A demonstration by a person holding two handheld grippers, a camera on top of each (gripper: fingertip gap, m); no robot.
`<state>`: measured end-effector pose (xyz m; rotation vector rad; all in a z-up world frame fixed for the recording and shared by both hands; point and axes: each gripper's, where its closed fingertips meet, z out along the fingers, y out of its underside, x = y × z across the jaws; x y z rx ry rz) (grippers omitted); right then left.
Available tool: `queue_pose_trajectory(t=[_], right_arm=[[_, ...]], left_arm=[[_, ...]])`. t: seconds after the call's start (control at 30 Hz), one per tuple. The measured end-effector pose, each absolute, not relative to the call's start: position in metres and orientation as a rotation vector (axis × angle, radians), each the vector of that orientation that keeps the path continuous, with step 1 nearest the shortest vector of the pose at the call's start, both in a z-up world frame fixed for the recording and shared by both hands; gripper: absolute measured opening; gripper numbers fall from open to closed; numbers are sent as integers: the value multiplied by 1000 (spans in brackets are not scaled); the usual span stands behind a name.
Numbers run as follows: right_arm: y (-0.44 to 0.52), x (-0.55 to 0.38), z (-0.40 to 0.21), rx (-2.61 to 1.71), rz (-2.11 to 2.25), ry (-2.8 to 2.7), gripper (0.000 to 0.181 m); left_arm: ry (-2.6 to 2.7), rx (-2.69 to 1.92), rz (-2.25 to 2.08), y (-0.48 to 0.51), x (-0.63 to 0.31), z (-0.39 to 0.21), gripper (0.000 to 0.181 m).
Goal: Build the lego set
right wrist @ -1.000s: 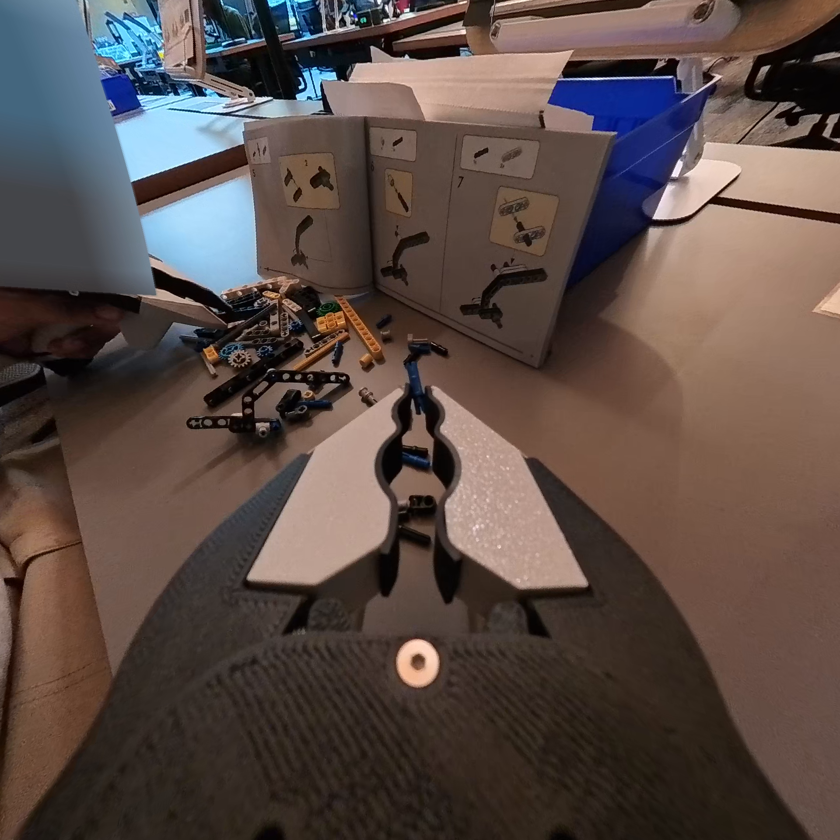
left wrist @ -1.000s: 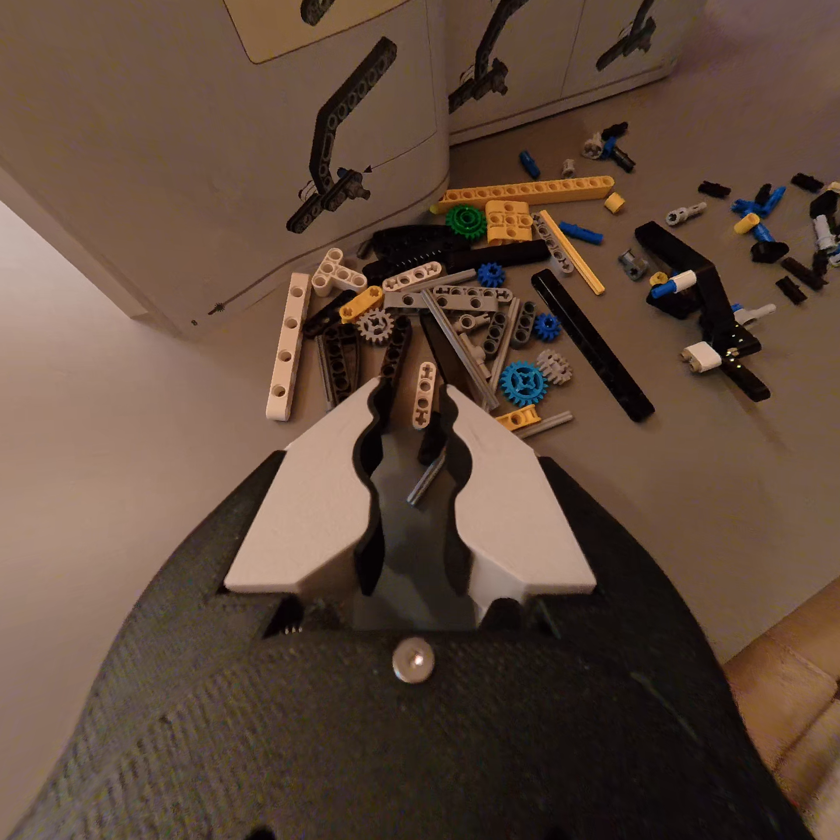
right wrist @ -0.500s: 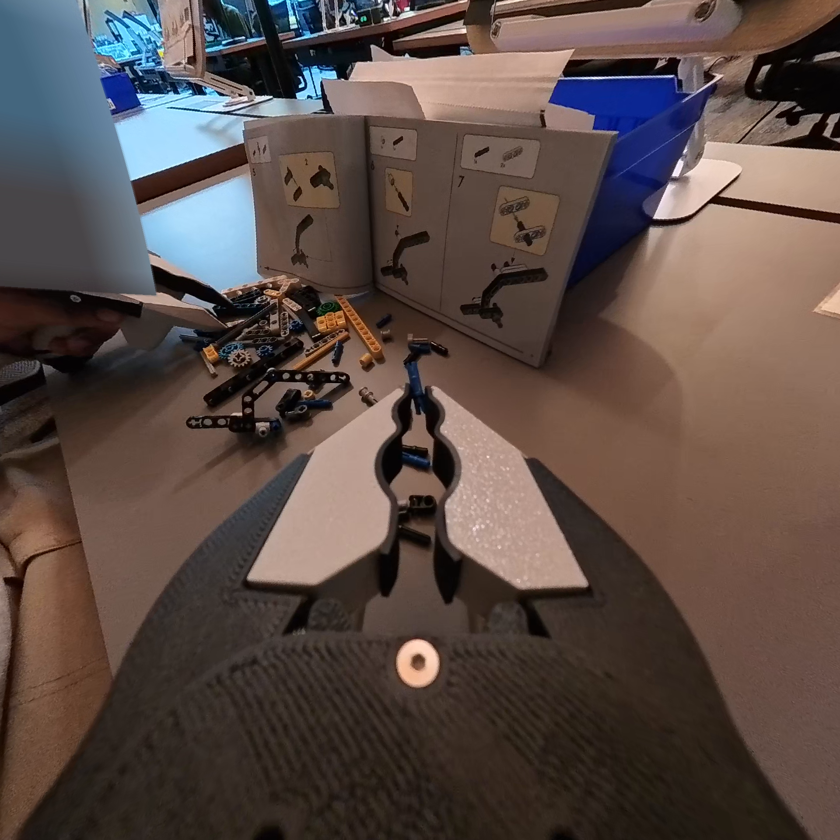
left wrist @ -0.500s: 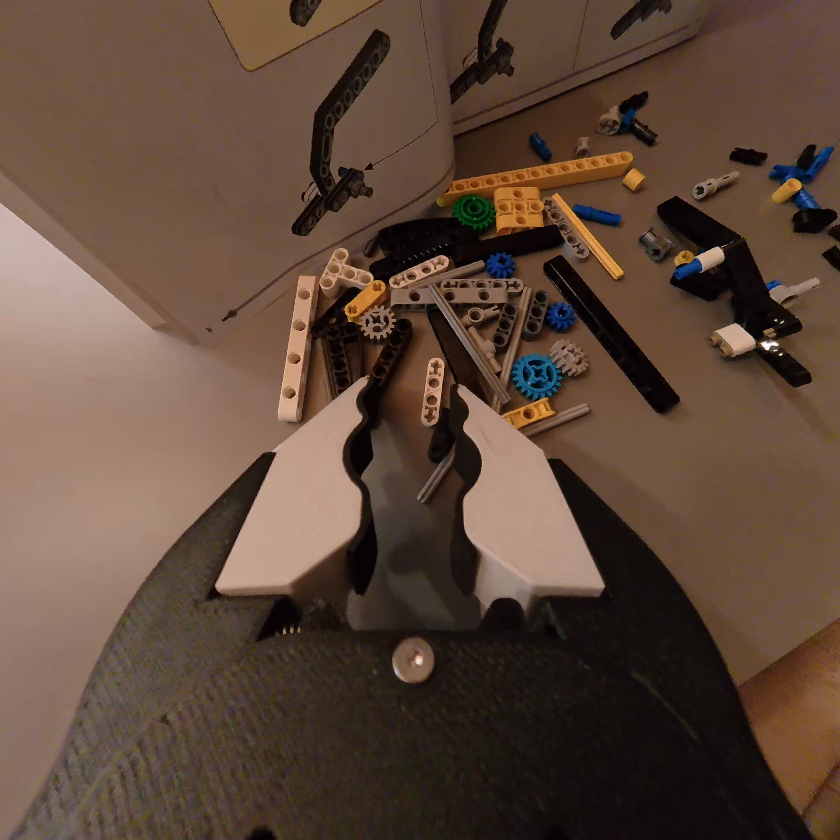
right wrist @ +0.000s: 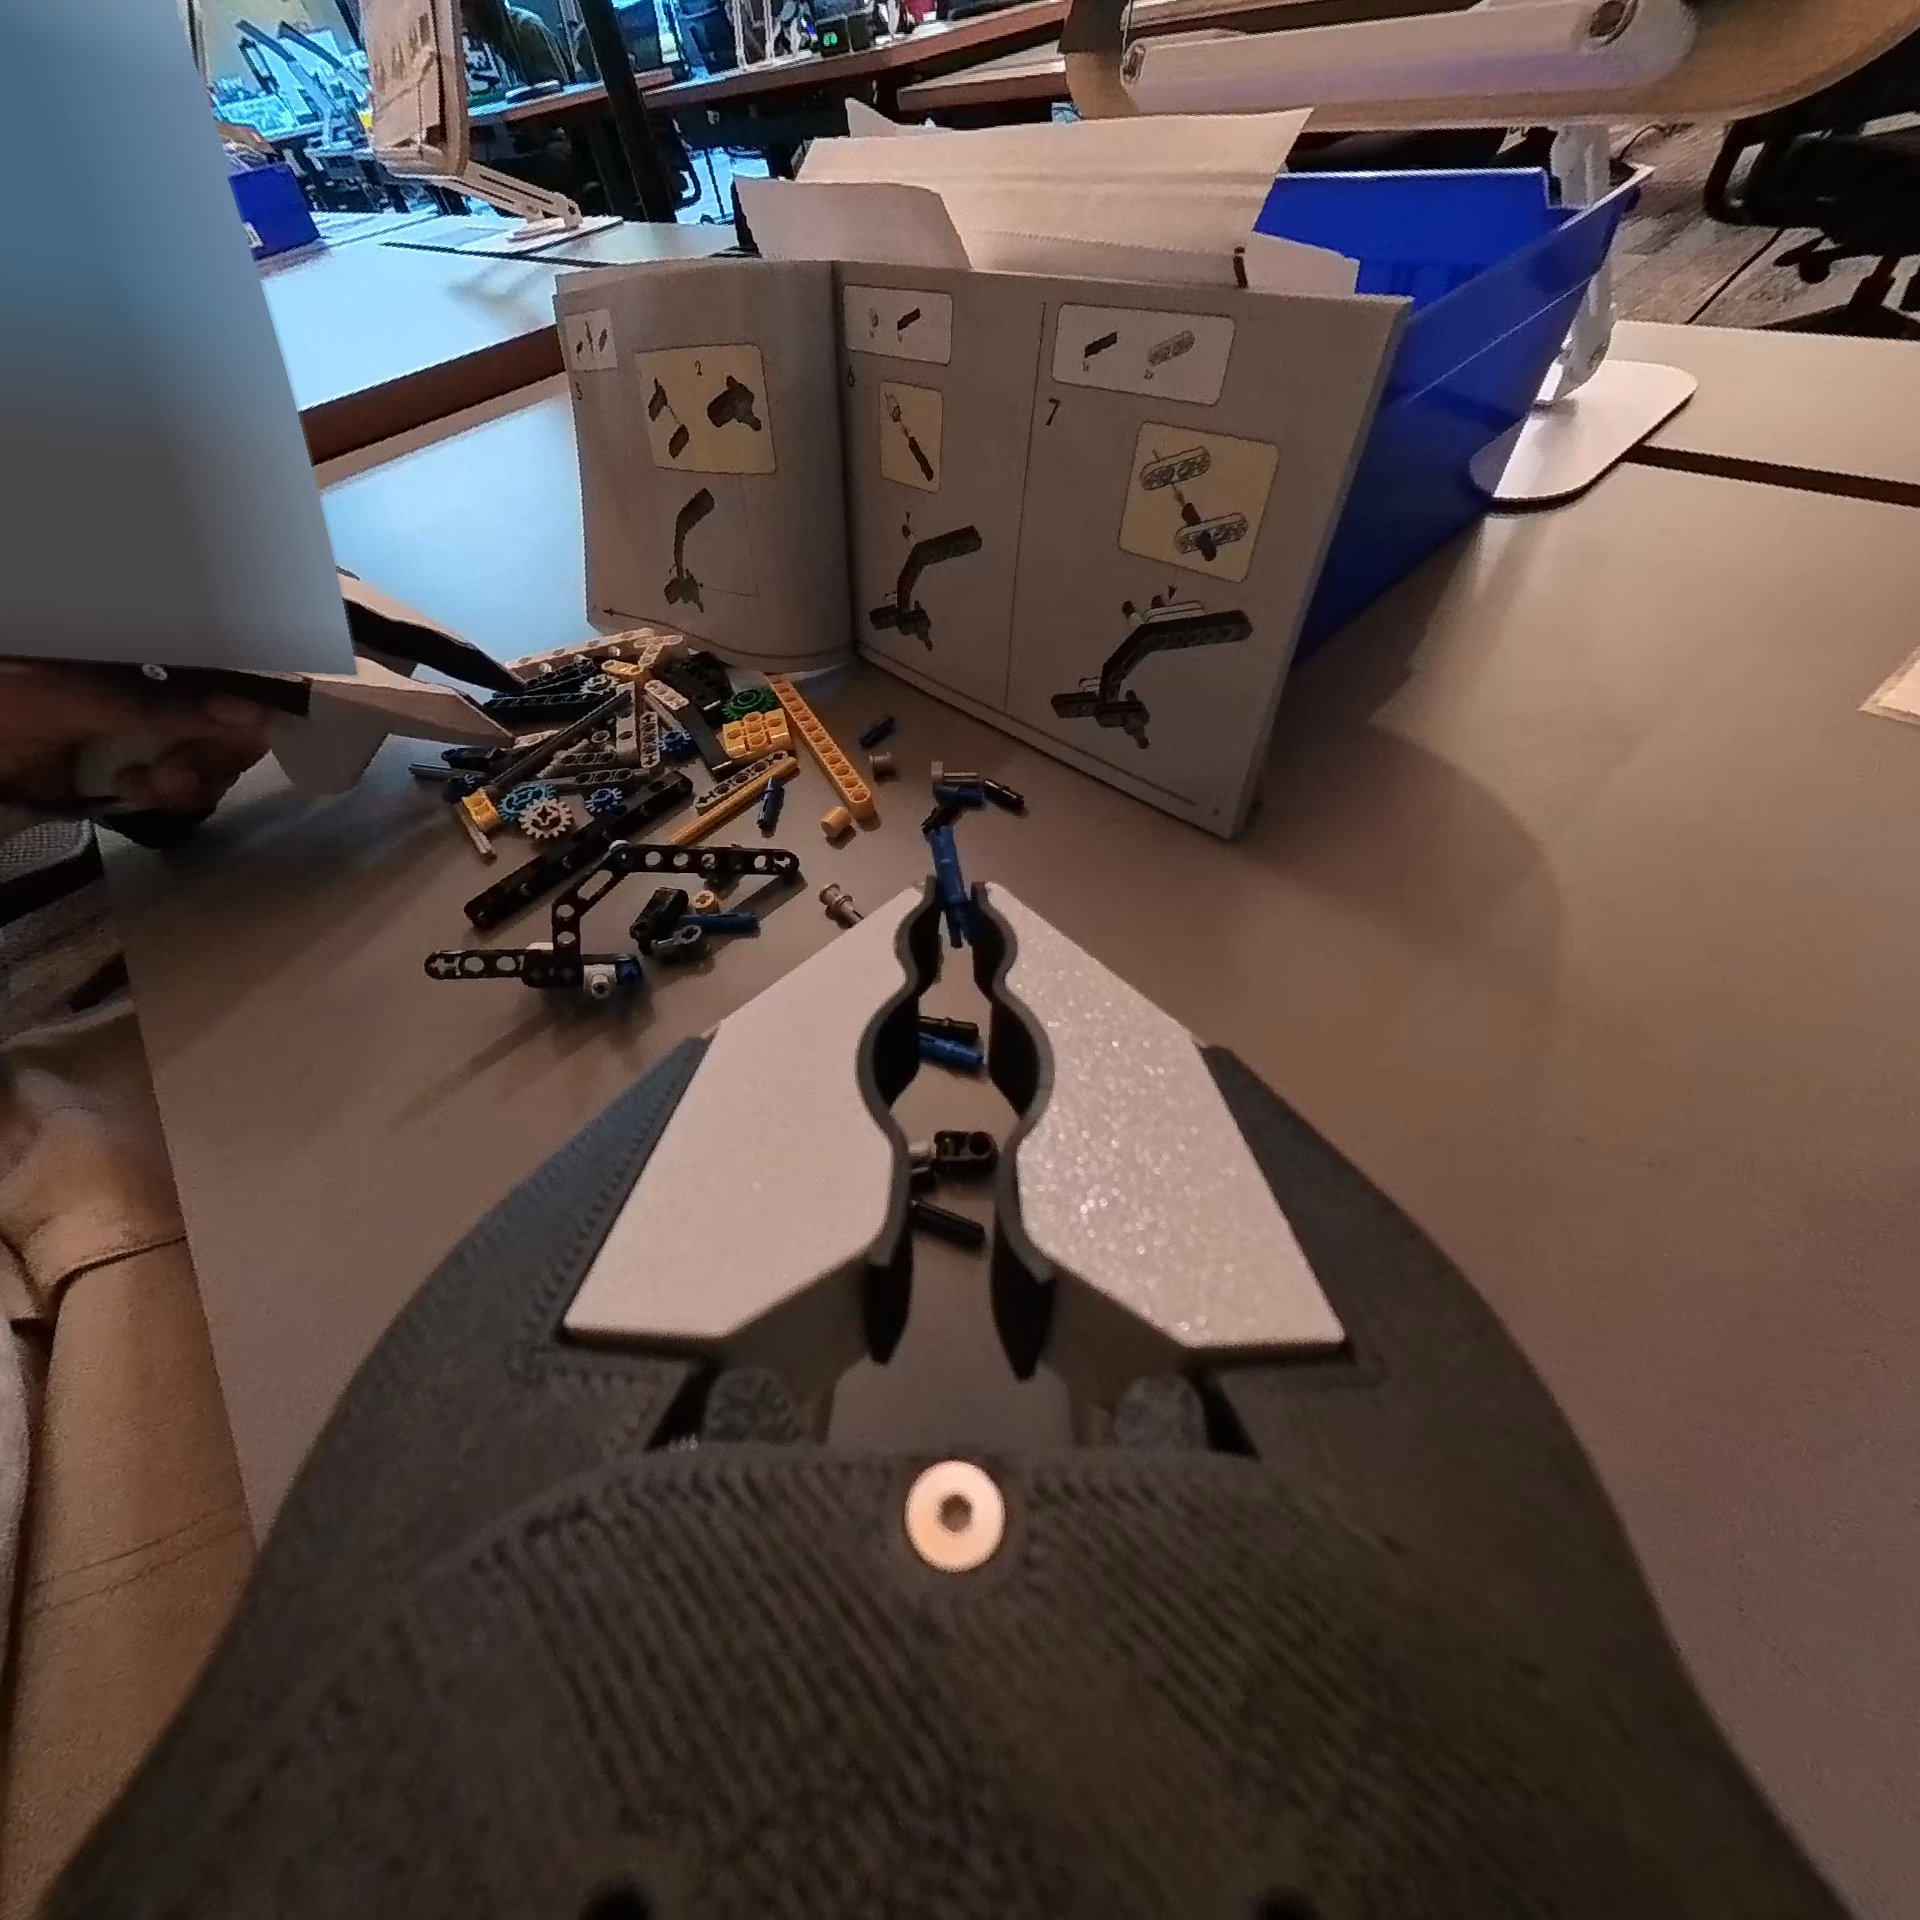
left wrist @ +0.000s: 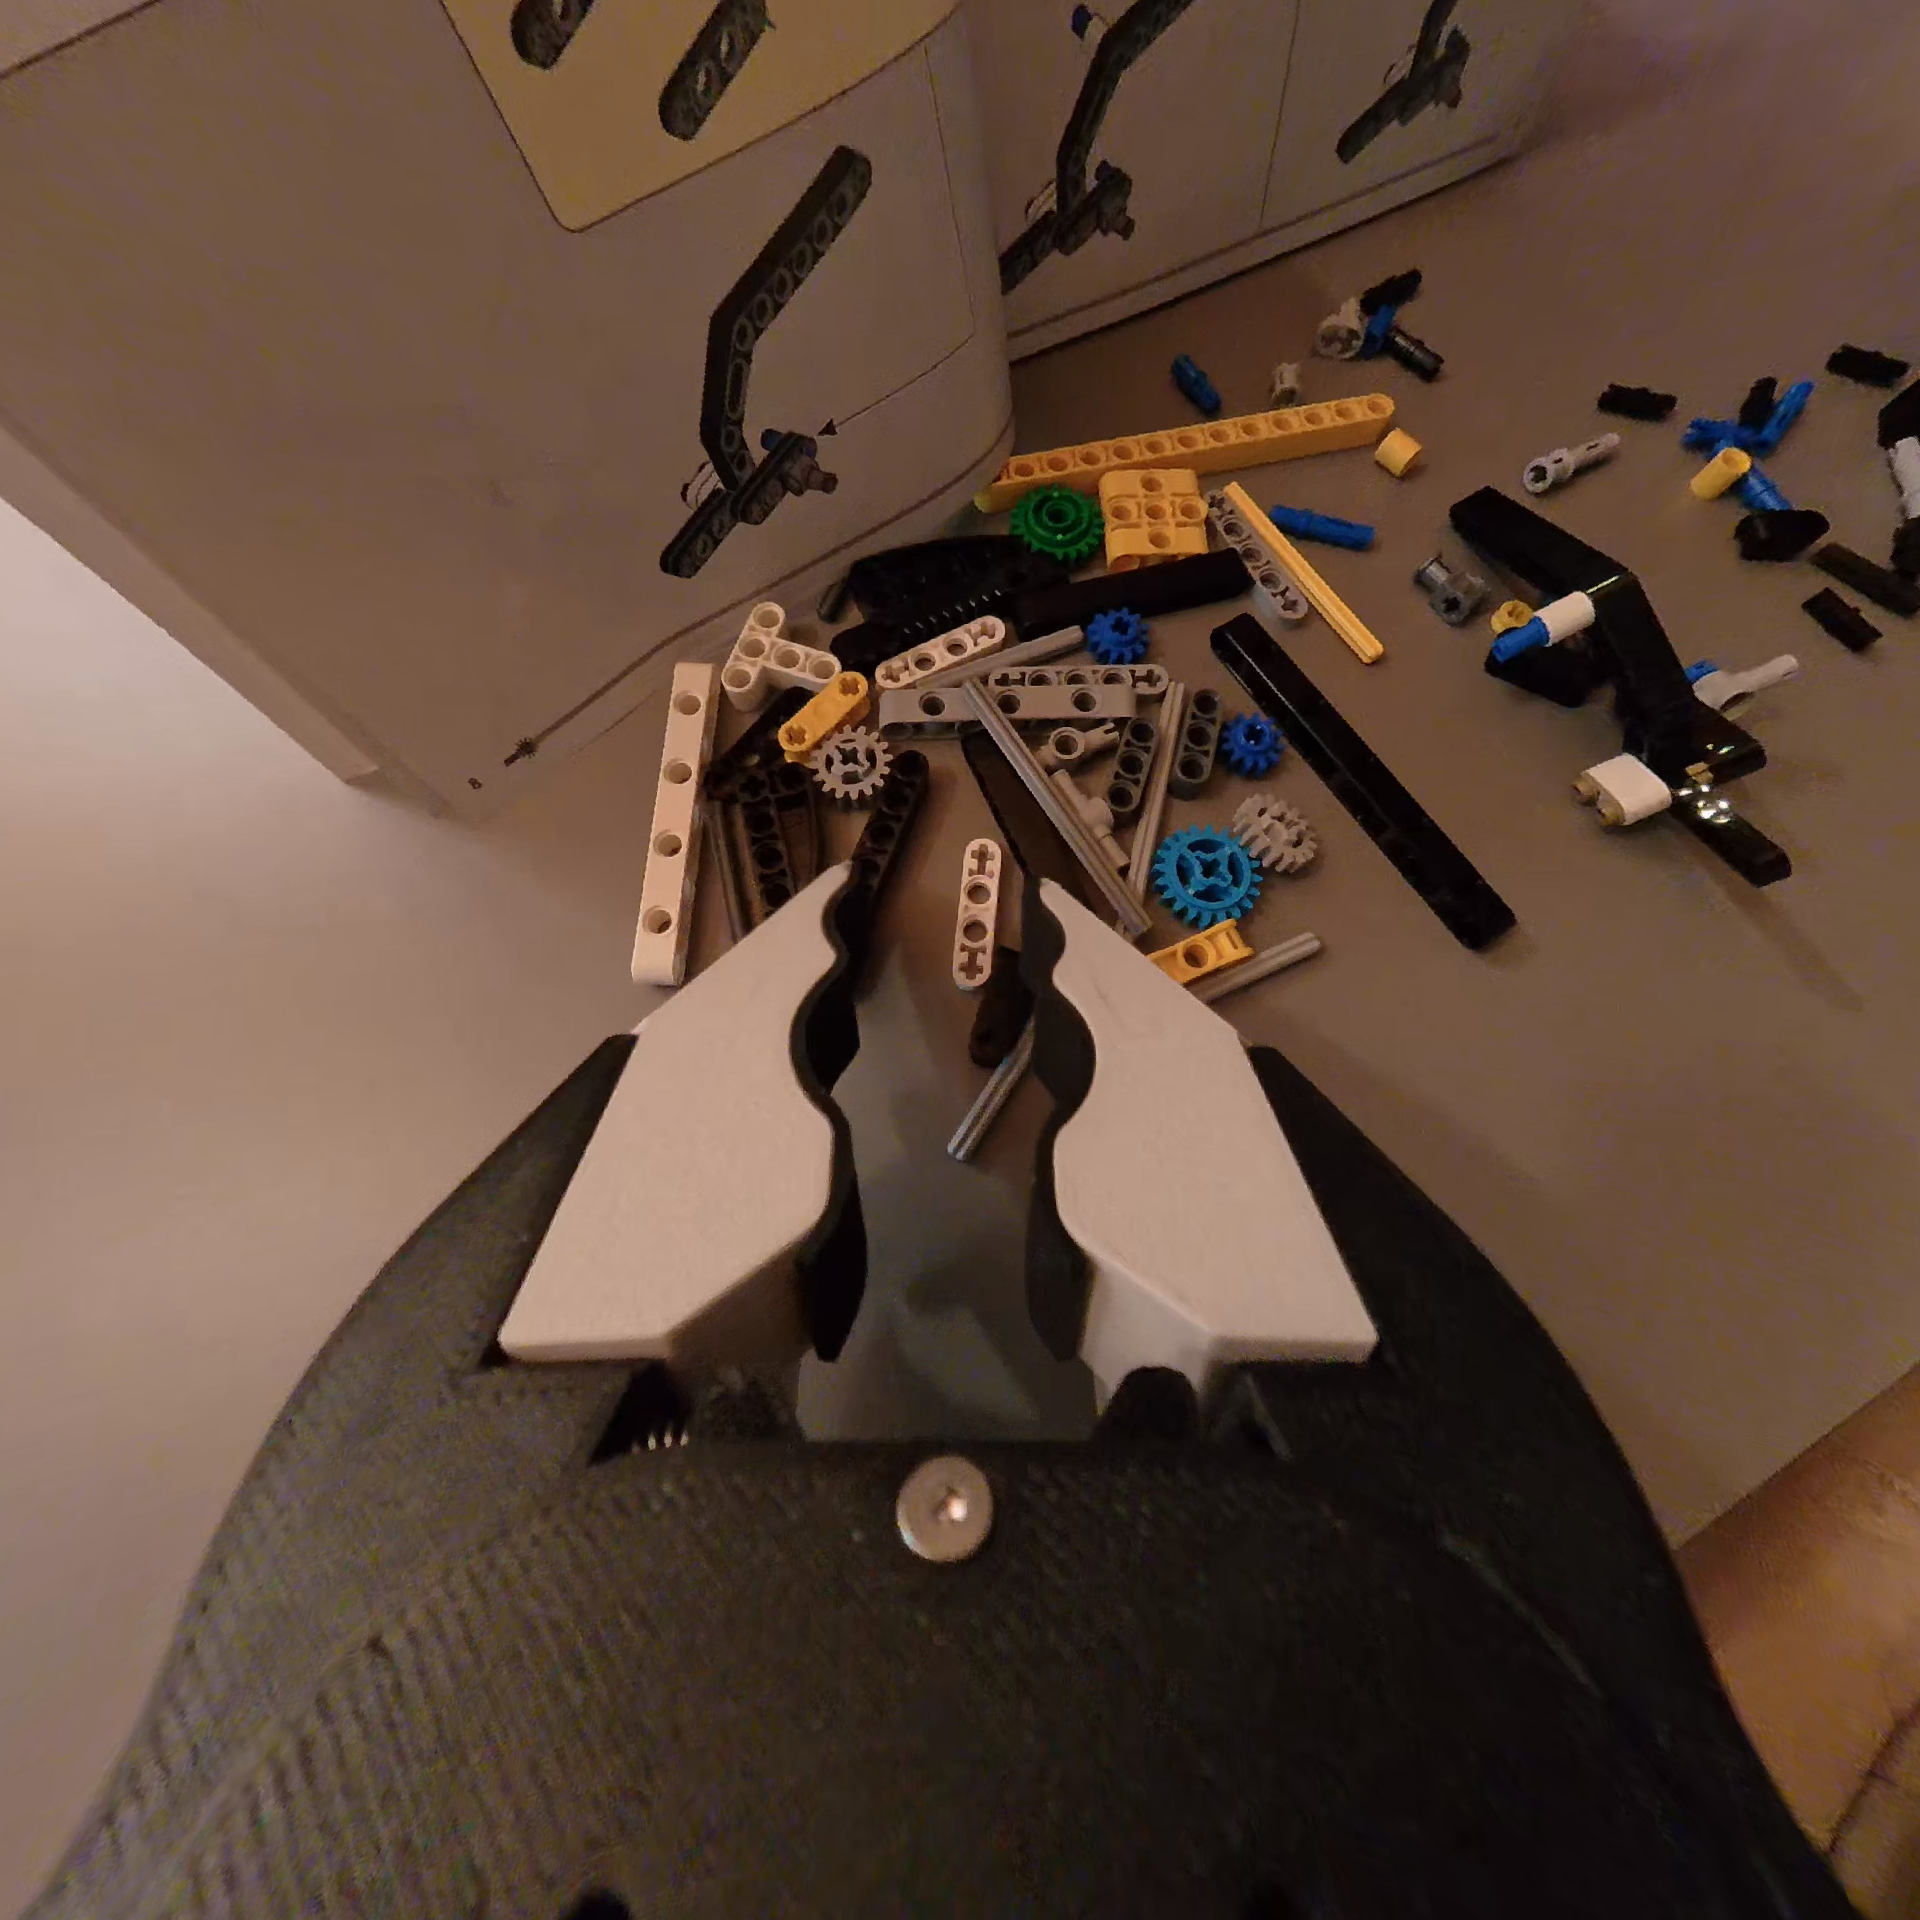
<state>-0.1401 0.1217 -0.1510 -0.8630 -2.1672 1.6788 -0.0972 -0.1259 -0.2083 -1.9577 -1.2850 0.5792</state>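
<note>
Loose Lego pieces lie in a pile [left wrist: 1039, 717] on the grey table, also in the right wrist view [right wrist: 634, 748]. My left gripper [left wrist: 940, 894] is open and low over the pile's near edge. A small light grey three-hole beam [left wrist: 977, 914] lies between its fingertips, not gripped. A partly built black bent beam with white and blue pins [left wrist: 1621, 665] lies to the right, also in the right wrist view [right wrist: 582, 925]. My right gripper [right wrist: 953, 896] hovers with a narrow gap and holds nothing. A blue pin [right wrist: 948, 868] on the table shows through the gap.
The open instruction booklet [right wrist: 935, 499] stands behind the pile, leaning on a blue bin [right wrist: 1455, 312]. Small black and blue pins [right wrist: 951, 1049] lie under my right gripper. My left gripper [right wrist: 416, 707] and a person's hand [right wrist: 114, 748] show at the left. Left tips to right tips: about 25 centimetres.
My left gripper has edged toward the pile and its jaws have opened a little wider around the small grey beam. My right gripper has not moved.
</note>
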Motion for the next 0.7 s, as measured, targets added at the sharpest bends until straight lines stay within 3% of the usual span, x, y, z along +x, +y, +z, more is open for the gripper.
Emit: queue_pose_trajectory(t=[0.7], right_arm=[[122, -140, -151, -864, 1678, -2169, 3]], left_arm=[[-1289, -1974, 543, -124, -95, -212, 24]])
